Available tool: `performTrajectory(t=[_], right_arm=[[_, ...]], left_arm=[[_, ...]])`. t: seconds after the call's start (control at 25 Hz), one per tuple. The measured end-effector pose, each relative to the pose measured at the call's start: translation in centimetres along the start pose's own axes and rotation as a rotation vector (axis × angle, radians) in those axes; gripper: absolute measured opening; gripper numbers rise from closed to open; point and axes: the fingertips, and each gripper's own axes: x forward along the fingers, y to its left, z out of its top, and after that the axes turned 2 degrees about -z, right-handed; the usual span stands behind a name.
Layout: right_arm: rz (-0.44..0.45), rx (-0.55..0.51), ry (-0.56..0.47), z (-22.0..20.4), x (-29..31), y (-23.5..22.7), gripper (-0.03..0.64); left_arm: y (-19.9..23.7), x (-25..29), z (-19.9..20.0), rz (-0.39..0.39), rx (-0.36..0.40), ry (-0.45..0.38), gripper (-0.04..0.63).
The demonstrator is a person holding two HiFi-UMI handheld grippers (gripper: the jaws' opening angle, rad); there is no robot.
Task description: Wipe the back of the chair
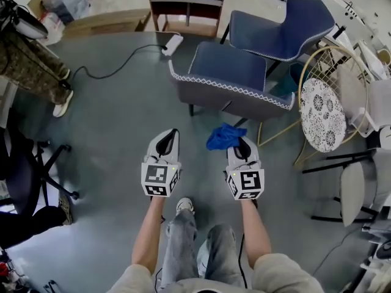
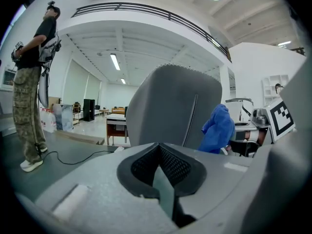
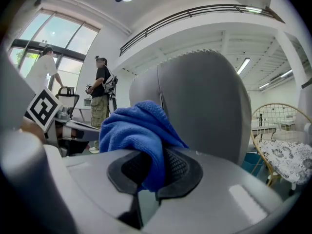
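Observation:
The chair stands in front of me with its grey back (image 1: 220, 99) turned my way and its blue seat behind it. My right gripper (image 1: 242, 145) is shut on a bunched blue cloth (image 1: 224, 136), held just short of the back, low and right of centre. In the right gripper view the cloth (image 3: 139, 130) bulges out of the gripper (image 3: 156, 165) before the grey chair back (image 3: 204, 106). My left gripper (image 1: 170, 134) is shut and holds nothing, level with the right one. The left gripper view shows the chair back (image 2: 175, 106) and the cloth (image 2: 219, 130) past the gripper (image 2: 160, 147).
A second blue chair (image 1: 287, 23) stands behind the first. A gold wire chair with a patterned cushion (image 1: 322, 112) is to the right. A wooden side table (image 1: 186, 5) and a power strip (image 1: 172, 44) lie beyond. A person (image 1: 36, 72) stands at left by a black office chair (image 1: 24, 176).

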Motion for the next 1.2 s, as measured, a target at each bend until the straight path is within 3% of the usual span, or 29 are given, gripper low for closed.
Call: performTrajectory(t=[0.32, 0.72, 0.96, 1.2], right_arm=[[0.006, -0.019, 0.029, 11.9, -3.2, 1.0, 0.043], [-0.072, 0.046, 0.039, 25.0, -7.7, -0.5, 0.043], [-0.095, 0.018, 0.02, 31.3, -10.0, -1.4, 0.043], [-0.126, 0.0, -0.002, 35.5, -11.2, -2.1, 0.043]], left_arm=[[-1.4, -4.5, 10.5, -0.001, -0.034, 0.033, 0.005], [-3.5, -9.2, 24.1, -0.004, -0.03, 0.028, 0.005], [-4.8, -11.5, 29.4, -0.015, -0.03, 0.001, 0.005], [-3.5, -13.5, 33.6, 0.003, -0.008, -0.03, 0.005]])
